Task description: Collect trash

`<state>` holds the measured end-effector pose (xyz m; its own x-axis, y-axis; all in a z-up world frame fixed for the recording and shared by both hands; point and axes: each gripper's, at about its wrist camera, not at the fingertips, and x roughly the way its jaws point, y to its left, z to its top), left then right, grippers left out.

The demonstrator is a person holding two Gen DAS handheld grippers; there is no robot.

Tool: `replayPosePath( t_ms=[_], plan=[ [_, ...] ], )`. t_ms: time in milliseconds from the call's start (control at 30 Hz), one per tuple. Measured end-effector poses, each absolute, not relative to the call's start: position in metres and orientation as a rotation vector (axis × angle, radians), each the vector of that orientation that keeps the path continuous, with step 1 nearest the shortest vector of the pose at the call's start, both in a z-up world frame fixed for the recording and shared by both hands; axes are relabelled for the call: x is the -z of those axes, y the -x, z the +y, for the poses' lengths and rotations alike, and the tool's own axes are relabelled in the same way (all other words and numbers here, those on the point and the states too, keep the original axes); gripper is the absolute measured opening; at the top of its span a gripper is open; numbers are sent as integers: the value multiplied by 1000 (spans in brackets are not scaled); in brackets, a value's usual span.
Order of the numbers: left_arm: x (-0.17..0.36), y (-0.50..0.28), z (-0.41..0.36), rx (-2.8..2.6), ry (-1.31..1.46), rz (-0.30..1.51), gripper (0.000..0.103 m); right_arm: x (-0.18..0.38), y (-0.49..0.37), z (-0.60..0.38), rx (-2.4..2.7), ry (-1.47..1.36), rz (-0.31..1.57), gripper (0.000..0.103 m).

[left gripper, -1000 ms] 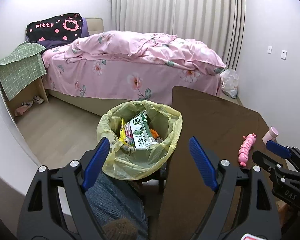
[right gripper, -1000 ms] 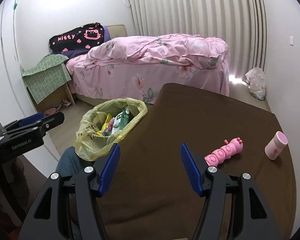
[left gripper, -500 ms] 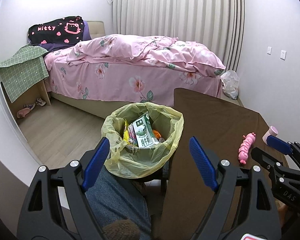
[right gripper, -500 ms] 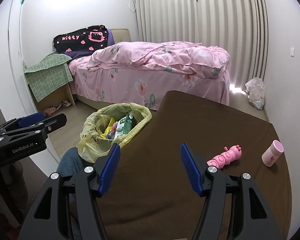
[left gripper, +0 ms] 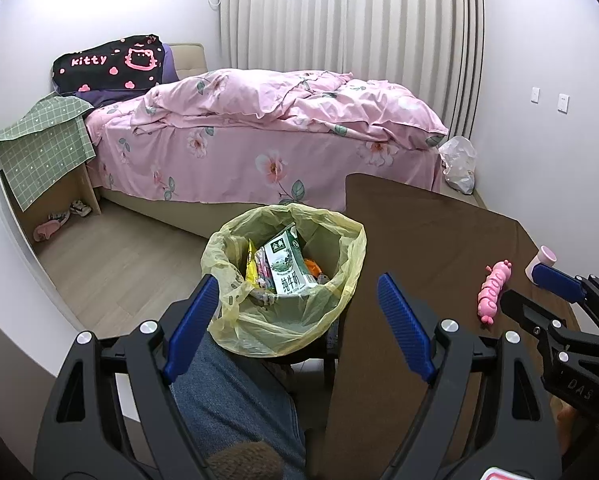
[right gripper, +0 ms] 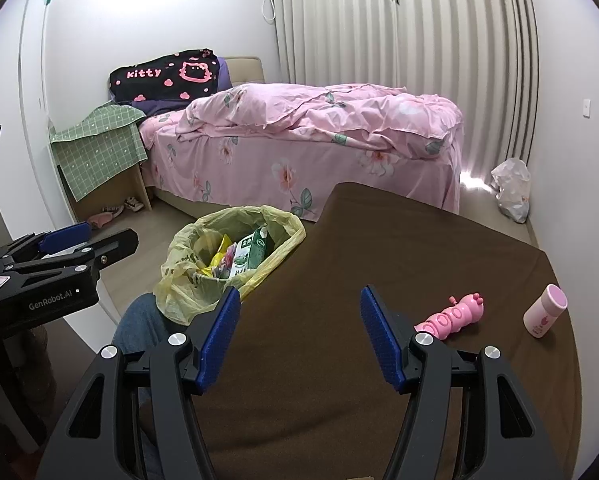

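A bin lined with a yellow bag (left gripper: 339,280) stands left of the brown table (left gripper: 419,240). Inside lie a green-and-white milk carton (left gripper: 285,266) and some wrappers. The bin also shows in the right wrist view (right gripper: 187,268), with the carton (right gripper: 249,254). My left gripper (left gripper: 299,308) is open and empty, held above and in front of the bin. My right gripper (right gripper: 299,320) is open and empty over the table (right gripper: 339,380). A pink caterpillar toy (right gripper: 451,316) and a small pink-and-white bottle (right gripper: 545,310) lie on the table's right side.
A bed with pink floral bedding (left gripper: 279,128) fills the back of the room. A side table under a green checked cloth (left gripper: 43,140) stands at left. A white plastic bag (right gripper: 511,188) sits on the floor by the curtain. My jeans-clad leg (left gripper: 227,400) is below the bin.
Both grippers have tilted and lifted slightly, so the bin and table sit lower and smaller in view. Both stay open and empty.
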<state>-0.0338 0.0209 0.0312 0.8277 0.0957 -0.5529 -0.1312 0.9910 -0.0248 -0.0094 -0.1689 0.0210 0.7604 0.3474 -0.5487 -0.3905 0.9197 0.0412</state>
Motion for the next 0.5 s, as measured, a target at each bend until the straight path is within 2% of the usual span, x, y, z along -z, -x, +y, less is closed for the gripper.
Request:
replayPosePath(
  t_ms=[500],
  plan=[
    [-25, 30, 20, -100, 56, 596, 77, -23, 8, -170, -401, 80, 580, 59]
  ],
)
